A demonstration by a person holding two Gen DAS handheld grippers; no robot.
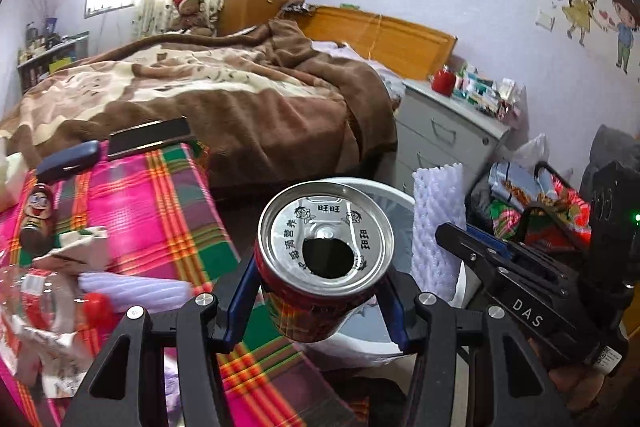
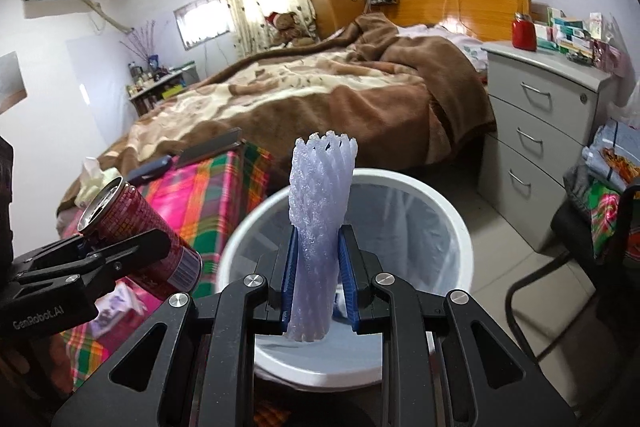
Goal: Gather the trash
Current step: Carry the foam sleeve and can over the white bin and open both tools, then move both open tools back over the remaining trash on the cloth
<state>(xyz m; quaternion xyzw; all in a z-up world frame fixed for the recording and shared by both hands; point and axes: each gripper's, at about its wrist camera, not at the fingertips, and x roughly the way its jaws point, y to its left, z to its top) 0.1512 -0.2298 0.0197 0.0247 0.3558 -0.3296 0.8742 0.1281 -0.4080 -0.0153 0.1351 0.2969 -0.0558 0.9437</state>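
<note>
My left gripper is shut on a red drink can with an open silver top, held at the near rim of the white trash bin. In the right wrist view the can is tilted, left of the bin. My right gripper is shut on a pale purple foam net sleeve, held upright over the bin's opening. The sleeve and the right gripper also show in the left wrist view, over the bin's right side.
A table with a pink plaid cloth holds more litter: a clear bottle, a small figure bottle, paper scraps, a glasses case. Bed behind, grey drawers right, chair with bags far right.
</note>
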